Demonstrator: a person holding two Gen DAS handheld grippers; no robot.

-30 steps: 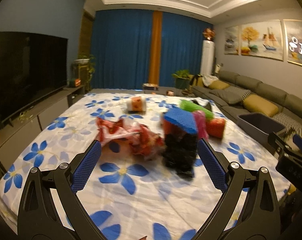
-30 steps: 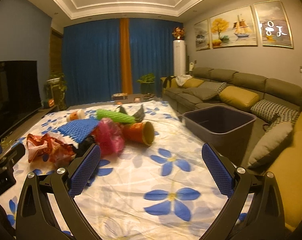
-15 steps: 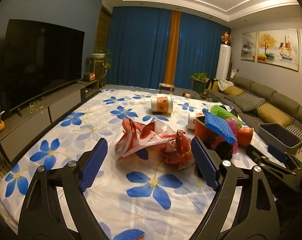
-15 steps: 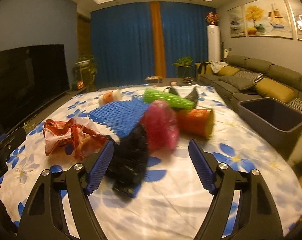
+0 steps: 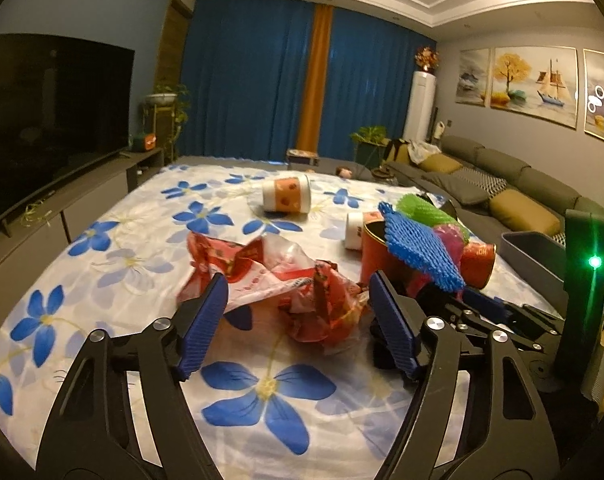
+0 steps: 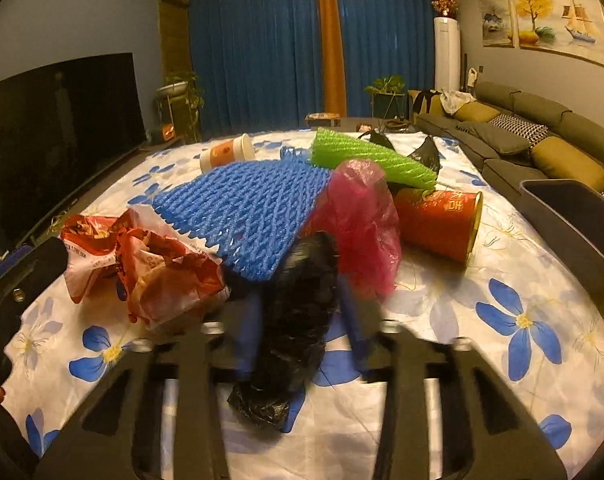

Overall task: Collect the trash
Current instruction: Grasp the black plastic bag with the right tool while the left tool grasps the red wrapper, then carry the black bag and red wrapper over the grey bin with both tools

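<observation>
- Left gripper (image 5: pixel 297 316) with blue ribbed pads, jaws spread and just now narrowing, set on either side of a crumpled red-and-white plastic bag (image 5: pixel 285 280); pads not pressing on it.
- Right gripper (image 6: pixel 302 316), blurred, jaws just now closing, blue pads pressed against the sides of a crumpled black plastic bag (image 6: pixel 297 320) lying on the white tablecloth with blue flowers (image 6: pixel 522 320).
- Behind the black bag: a blue foam mesh sleeve (image 6: pixel 245 208) draped over the heap, a pink plastic bag (image 6: pixel 362 220) beside it, a green foam mesh sleeve (image 6: pixel 366 156) farther back.
- Right of the heap, a red cylindrical can with a gold rim (image 6: pixel 438 220) on its side.
- Farther back, a white paper cup with an orange band (image 5: pixel 286 199) on its side; a second white cup (image 5: pixel 354 230) near the heap.
- Grey plastic bin (image 6: pixel 574 216) at the table's right edge, in front of the sofa.
</observation>
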